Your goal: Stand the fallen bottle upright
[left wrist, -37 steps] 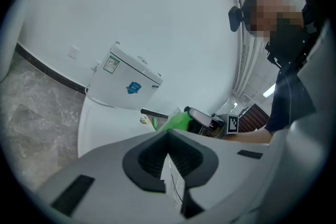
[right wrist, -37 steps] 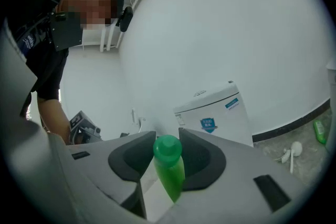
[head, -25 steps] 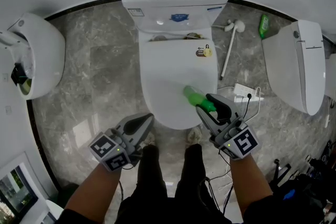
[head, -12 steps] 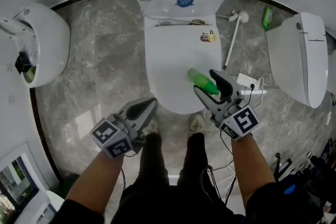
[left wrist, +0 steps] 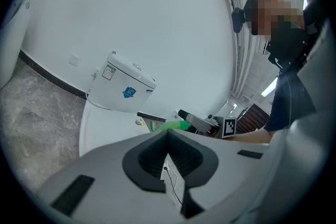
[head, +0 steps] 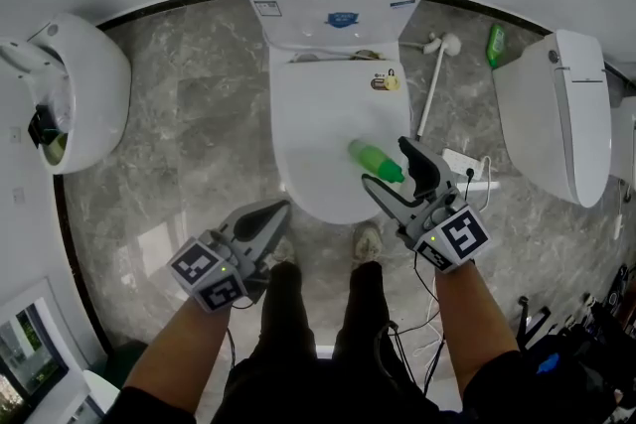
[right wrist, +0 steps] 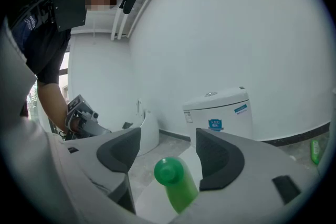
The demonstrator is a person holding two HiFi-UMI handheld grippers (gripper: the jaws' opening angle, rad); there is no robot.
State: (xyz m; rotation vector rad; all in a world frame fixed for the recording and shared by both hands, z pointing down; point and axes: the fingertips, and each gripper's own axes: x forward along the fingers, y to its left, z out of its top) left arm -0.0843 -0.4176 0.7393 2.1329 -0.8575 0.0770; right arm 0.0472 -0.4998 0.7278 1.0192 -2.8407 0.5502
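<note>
Now green bottle (head: 376, 161) between right gripper's (head: 385, 162) just-opened, widely parted jaws.

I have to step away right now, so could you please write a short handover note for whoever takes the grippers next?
Left gripper: shut, empty, held in front of the toilet, away from the job.
Right gripper: jaws wide apart, just been opening; green bottle lies between them, pads not pressing it.
Bottle: on the closed toilet lid, apparently on its side, cap pointing away from the gripper.
Done: right gripper lined up around the bottle.
Left: close on it, tip it upright on the lid, release.
</note>
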